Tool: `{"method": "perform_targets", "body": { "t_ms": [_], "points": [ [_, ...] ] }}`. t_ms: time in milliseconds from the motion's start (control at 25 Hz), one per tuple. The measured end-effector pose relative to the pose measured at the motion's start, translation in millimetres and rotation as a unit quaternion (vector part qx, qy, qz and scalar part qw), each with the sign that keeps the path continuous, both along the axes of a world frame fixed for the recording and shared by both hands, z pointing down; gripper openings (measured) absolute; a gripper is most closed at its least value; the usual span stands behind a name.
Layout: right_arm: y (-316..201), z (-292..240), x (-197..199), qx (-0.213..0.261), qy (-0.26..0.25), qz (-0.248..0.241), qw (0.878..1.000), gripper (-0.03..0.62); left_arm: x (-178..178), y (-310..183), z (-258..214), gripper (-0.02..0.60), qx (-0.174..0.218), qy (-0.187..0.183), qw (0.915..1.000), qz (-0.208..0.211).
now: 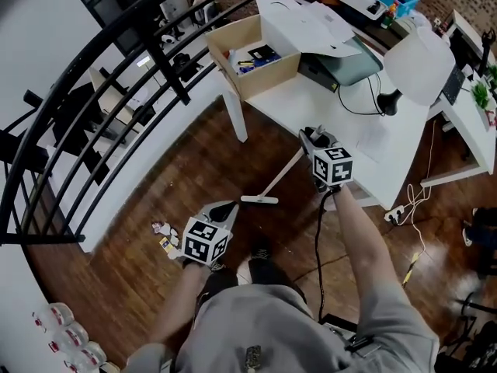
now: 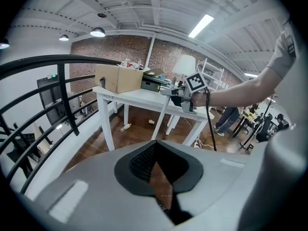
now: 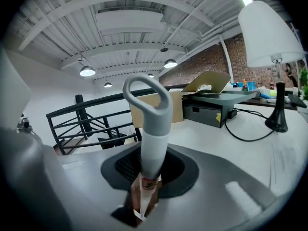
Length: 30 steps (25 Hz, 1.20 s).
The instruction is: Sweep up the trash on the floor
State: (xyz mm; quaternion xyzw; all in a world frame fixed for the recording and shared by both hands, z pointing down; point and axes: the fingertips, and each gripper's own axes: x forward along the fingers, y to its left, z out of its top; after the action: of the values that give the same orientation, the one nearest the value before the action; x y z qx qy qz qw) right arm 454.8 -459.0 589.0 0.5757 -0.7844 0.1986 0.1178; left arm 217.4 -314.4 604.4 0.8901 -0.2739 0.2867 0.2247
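- Left gripper (image 1: 224, 210): jaws a little apart, nothing between them, low over the wooden floor (image 1: 194, 169)
- Trash (image 1: 165, 234): scraps on the floor beside the left gripper
- Broom (image 1: 273, 183): head on the floor, handle clamped in the right gripper (image 1: 314, 137)
- Table (image 1: 311, 99): white, behind the broom

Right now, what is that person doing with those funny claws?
A person is getting ready to sweep the wooden floor. The right claw is shut on the grey handle of a broom, and the broom's white head is down at the floor beside the white table. The left claw is held low, its jaws a little apart with nothing between them, next to a small heap of trash near the railing. The trash has not been swept up yet.
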Motion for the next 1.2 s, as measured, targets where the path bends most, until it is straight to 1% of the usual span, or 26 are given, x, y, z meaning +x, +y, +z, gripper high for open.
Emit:
{"method": "perform_targets", "body": {
  "t_ms": [120, 280, 480, 520, 560, 640, 800, 880, 1000, 1080, 1120, 1200],
  "points": [
    [-9.9, 2.3, 6.5, -0.001, 0.018, 0.006, 1.000, 0.071, 3.0, -0.8, 1.6, 0.003, -0.002, -0.003, 1.0000, -0.001],
    [-15.6, 3.9, 15.3, -0.001, 0.028, 0.020, 0.999, 0.074, 3.8, -4.0, 1.7, 0.005, -0.002, -0.006, 1.0000, -0.004],
    [-20.4, 3.9, 15.5, 0.001, 0.037, 0.017, 0.999, 0.078, 9.4, -9.1, 1.4, 0.003, -0.001, -0.006, 1.0000, -0.003],
    [-20.4, 3.6, 14.9, 0.001, 0.033, 0.017, 0.999, 0.099, 11.1, -8.9, 1.9, 0.004, -0.001, -0.006, 1.0000, -0.001],
    [-19.9, 3.2, 14.1, 0.002, 0.028, 0.016, 0.999, 0.139, 12.6, -8.3, 2.6, 0.005, -0.002, -0.006, 1.0000, 0.001],
    [-17.5, 2.8, 14.1, 0.003, 0.023, 0.016, 1.000, 0.192, 14.9, -7.4, 3.8, 0.003, -0.004, -0.006, 1.0000, 0.004],
    [-9.9, 1.4, 21.6, 0.004, 0.020, 0.030, 0.999, 0.263, 20.8, -9.6, 4.0, 0.004, -0.004, -0.003, 1.0000, 0.007],
    [-0.8, -1.4, 27.1, 0.005, 0.012, 0.047, 0.999, 0.281, 22.7, -10.9, 2.0, 0.005, -0.002, 0.001, 1.0000, 0.006],
    [24.6, -3.8, 30.7, -0.001, 0.014, 0.080, 0.997, 0.282, 16.2, -13.0, -2.4, 0.003, 0.003, 0.006, 1.0000, 0.000],
    [43.3, -4.6, 26.9, -0.007, 0.041, 0.098, 0.994, 0.278, 4.6, -16.0, -7.0, 0.005, 0.009, 0.009, 0.9998, -0.012],
    [50.7, -6.2, 20.3, -0.009, 0.056, 0.099, 0.993, 0.270, -2.7, -18.0, -10.3, 0.005, 0.013, 0.012, 0.9996, -0.021],
    [60.9, -13.6, -6.4, -0.006, 0.072, 0.077, 0.994, 0.241, -20.5, -22.0, -18.2, 0.005, 0.023, 0.020, 0.9986, -0.043]
  ]
}}
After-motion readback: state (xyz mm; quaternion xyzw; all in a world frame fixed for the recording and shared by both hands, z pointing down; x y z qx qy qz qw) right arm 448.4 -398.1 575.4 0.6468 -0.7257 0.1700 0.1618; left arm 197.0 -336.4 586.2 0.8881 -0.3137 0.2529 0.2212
